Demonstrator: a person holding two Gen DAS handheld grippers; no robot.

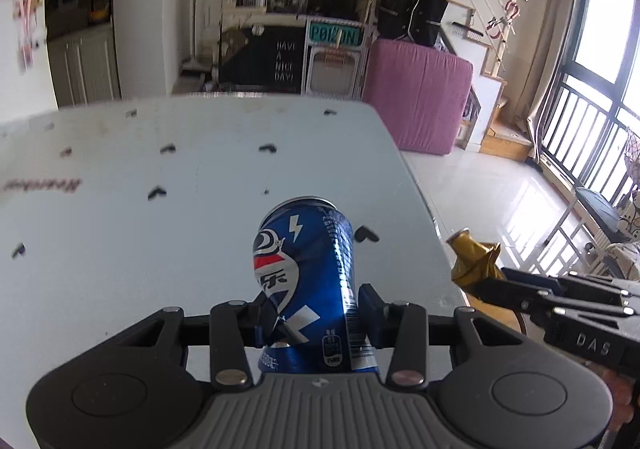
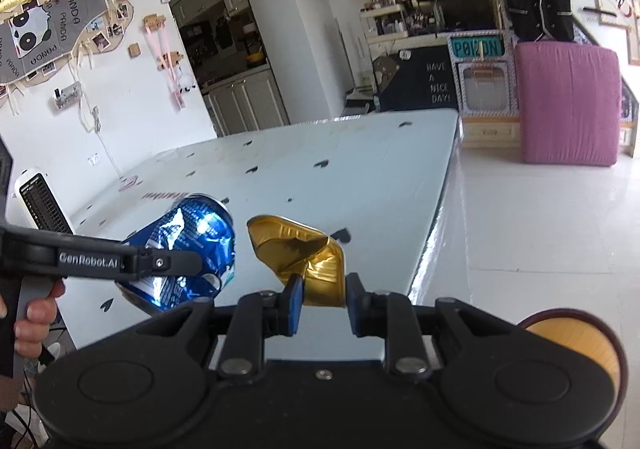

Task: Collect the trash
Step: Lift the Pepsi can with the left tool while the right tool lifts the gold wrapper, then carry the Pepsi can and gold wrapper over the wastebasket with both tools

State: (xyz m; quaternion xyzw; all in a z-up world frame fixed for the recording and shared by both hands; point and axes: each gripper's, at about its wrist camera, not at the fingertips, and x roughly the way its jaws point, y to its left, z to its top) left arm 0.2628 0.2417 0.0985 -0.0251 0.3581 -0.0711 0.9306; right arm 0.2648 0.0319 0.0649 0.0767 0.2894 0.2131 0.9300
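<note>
Pale, glossy table (image 1: 168,233) dotted with small black marks. Left gripper (image 1: 316,313) jaws clamp a dented blue metal can (image 1: 308,273); right gripper (image 2: 322,299) jaws pinch a crumpled gold can (image 2: 300,249).

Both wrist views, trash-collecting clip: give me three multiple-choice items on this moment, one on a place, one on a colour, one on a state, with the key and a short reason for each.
1. Where is the gold can?
A. Between the right gripper's fingers
B. Lying on the floor
C. Standing on the pink mattress

2. What is the main colour of the can in the left gripper?
A. Green
B. Blue
C. Red

3. What condition is the gold can in?
A. Intact and upright
B. Crushed and folded
C. Cut into two pieces

Key:
1 A, the right gripper has its pads on the can's lower end in the right wrist view.
2 B, the blue can fills the gap between the left fingers.
3 B, its body is creased and flattened in both views.
</note>
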